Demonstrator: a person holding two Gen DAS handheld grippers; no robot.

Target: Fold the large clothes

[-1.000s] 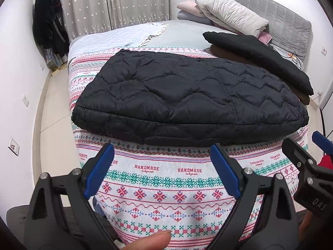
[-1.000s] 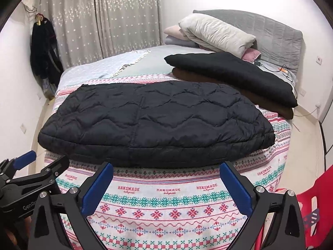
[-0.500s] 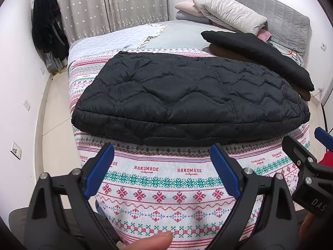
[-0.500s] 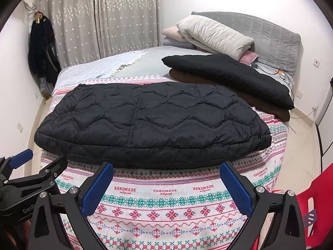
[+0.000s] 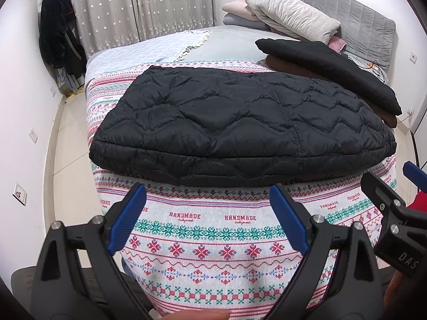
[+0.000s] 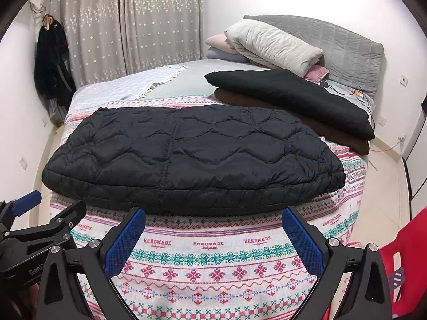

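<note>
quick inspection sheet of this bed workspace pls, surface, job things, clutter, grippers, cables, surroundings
surface: bed under a patterned pink and teal knit blanket
job's things: black quilted puffer jacket, folded, lying flat near the bed's foot
clutter: black folded garment on a brown folded garment; cream pillow at the head
grippers: left gripper and right gripper, jaws wide apart, holding nothing
cables: orange and black cords near the headboard
surroundings: grey star-print curtains; dark coats hung on the wall

jacket [image 5: 240,122]: black, wavy quilting | bedspread [image 5: 197,242]: white, red-teal cross-stitch bands | curtains [image 6: 128,24]: grey, white stars
</note>
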